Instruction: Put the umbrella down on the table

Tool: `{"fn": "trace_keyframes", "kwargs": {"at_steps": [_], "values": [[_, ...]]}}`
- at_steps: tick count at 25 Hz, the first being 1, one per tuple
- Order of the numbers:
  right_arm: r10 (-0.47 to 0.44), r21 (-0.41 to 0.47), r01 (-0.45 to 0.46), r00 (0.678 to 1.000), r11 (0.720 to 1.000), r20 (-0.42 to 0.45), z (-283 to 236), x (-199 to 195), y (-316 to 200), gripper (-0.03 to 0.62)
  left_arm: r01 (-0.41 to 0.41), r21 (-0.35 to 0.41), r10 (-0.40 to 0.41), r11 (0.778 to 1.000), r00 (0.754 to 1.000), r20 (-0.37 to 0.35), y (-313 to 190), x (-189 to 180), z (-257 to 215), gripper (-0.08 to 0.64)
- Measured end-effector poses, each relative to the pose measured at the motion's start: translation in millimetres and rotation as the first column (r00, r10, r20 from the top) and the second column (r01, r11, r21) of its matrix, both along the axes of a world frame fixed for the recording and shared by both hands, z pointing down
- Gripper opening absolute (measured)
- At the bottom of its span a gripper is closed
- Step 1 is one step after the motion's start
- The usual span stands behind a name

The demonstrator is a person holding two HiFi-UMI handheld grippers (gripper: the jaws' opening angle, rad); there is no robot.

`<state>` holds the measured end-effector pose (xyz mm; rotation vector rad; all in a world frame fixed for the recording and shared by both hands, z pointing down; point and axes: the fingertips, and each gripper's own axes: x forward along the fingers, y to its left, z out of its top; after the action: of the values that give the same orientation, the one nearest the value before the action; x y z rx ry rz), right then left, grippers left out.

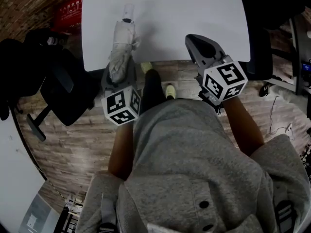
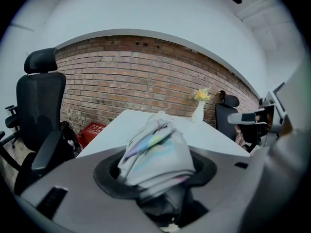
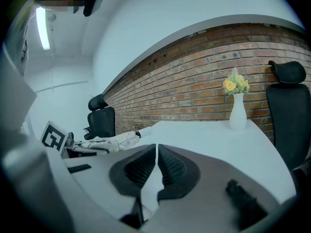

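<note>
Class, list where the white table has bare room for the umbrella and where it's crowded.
Bare: the middle of the white table, between the folded white umbrella and the right hand-held gripper, and onward to the white vase of yellow flowers. Crowded: near-left corner, under the umbrella.

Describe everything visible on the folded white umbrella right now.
The folded white fabric umbrella is bundled and creased, with faint pastel streaks and a white end cap past a dark ring. The left gripper clamps its near end; the capped end points away over the white table. Contact with the table is unclear.
</note>
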<state>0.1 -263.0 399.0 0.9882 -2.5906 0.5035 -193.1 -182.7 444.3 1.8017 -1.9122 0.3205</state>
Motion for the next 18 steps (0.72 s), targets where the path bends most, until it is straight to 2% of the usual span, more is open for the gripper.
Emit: {"fn": "trace_keyframes", "kwargs": {"at_steps": [18], "values": [[-0.007, -0.027, 0.006, 0.999, 1.000, -0.038, 12.2, -13.4, -11.0, 0.029, -0.004, -0.056, 0.003, 0.998, 1.000, -0.006, -14.5, -10.1, 41.9, 0.245]]}}
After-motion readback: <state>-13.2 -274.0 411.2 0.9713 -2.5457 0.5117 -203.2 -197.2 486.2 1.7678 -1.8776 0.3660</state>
